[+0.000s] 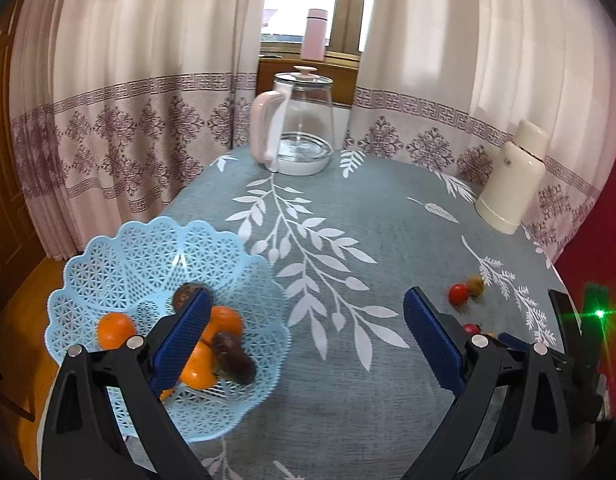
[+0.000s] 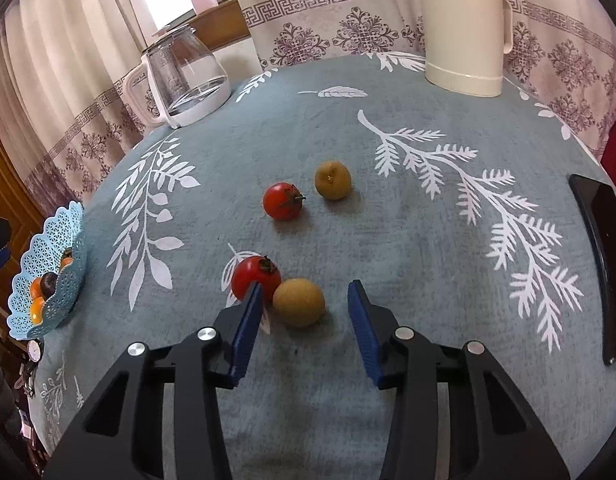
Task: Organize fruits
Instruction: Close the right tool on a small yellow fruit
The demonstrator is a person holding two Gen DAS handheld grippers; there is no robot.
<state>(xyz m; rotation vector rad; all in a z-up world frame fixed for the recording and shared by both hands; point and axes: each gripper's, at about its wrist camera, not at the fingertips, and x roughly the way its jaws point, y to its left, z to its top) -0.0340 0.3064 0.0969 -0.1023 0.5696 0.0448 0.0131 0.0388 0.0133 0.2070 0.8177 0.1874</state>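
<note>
right now a yellow-brown fruit lies on the teal leaf-print tablecloth just ahead of the right gripper, roughly between its two blue pads but nearer the left one, with neither pad touching it as far as can be seen; the jaws stand apart. touching that fruit on its left is a red tomato, partly behind the left pad. farther out sit a second tomato and a second yellow-brown fruit, close together but apart. the left gripper hangs wide open and holds nothing, its left pad over the light blue lattice basket near the table's left edge, which holds oranges and dark brown fruits. at the far side stand a glass kettle and a cream thermos jug.
</note>
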